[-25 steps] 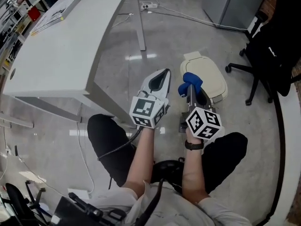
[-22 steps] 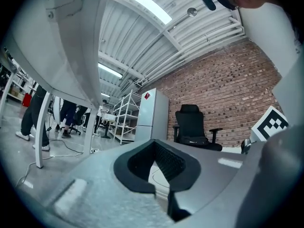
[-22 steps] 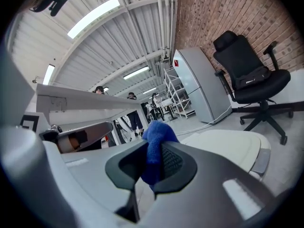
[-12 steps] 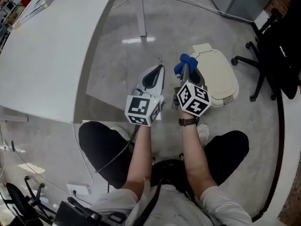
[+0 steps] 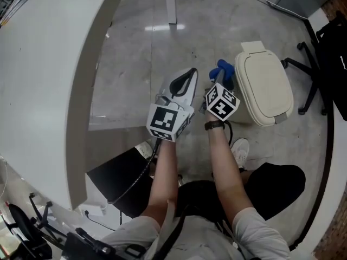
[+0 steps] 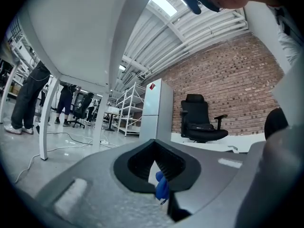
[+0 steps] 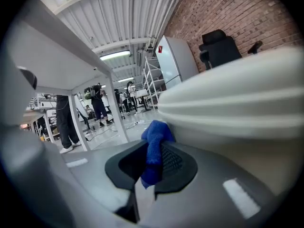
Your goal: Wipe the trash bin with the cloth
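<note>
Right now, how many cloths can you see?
1. The blue cloth is clamped in the right gripper, beside the cream trash bin. The left gripper is shut on nothing. Another could be hidden under the white table.

Bright overhead lighting, floor glare, fisheye edges, perhaps slight blur

Floor (image 5: 135, 64): grey polished concrete, glossy, showing light reflections. Trash bin (image 5: 265, 85), cream, lid shut, stands on it. Just right of the bin is the wheeled base of a black office chair (image 5: 308, 83). Well left of the bin and beyond it, a worktop leg (image 5: 172, 4) meets the floor. Near the bin on the person's side rests a white shoe (image 5: 240, 151).
</note>
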The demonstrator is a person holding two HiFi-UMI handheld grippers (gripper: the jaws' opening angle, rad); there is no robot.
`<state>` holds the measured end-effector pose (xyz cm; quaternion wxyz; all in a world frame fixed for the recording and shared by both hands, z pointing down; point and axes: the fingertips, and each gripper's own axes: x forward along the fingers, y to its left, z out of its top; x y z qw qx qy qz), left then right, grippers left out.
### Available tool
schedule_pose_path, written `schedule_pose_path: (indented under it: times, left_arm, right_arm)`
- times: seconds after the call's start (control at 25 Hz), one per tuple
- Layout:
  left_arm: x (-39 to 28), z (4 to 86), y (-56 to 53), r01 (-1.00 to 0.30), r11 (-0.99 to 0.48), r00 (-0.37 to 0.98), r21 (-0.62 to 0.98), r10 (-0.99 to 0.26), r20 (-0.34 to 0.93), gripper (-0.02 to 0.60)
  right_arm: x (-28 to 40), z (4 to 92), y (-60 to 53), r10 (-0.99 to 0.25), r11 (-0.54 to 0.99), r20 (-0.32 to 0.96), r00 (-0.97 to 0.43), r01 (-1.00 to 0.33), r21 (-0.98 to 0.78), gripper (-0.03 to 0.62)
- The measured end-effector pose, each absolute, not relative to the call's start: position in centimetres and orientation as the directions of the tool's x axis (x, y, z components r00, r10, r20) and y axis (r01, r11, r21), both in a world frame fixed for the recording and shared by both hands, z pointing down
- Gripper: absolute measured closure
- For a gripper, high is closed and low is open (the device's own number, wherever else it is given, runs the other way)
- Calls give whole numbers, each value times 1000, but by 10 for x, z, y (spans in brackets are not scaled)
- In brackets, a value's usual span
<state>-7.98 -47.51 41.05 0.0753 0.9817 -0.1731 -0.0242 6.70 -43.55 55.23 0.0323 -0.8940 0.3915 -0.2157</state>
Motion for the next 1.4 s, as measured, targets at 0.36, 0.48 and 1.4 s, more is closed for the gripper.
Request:
schedule_pose_path:
  times: [0.36,0.48,1.4]
  left_arm:
    - [-77,470,-467,-350,-927,937,135,-348,38,583]
    - [-78,481,-467,-350,-928,937,129,-344,64,583]
    - [-85,422,-441,-323,-920,939,224,-340,-45,583]
  right_arm:
    - [67,718,-402,-557,-798,596,579,-573,-188,554]
    - [71,762,-390,-497,-819,681,538,-550,-164,554]
    - [26,412,-391,-866,-474,11,500,-815,-334,554]
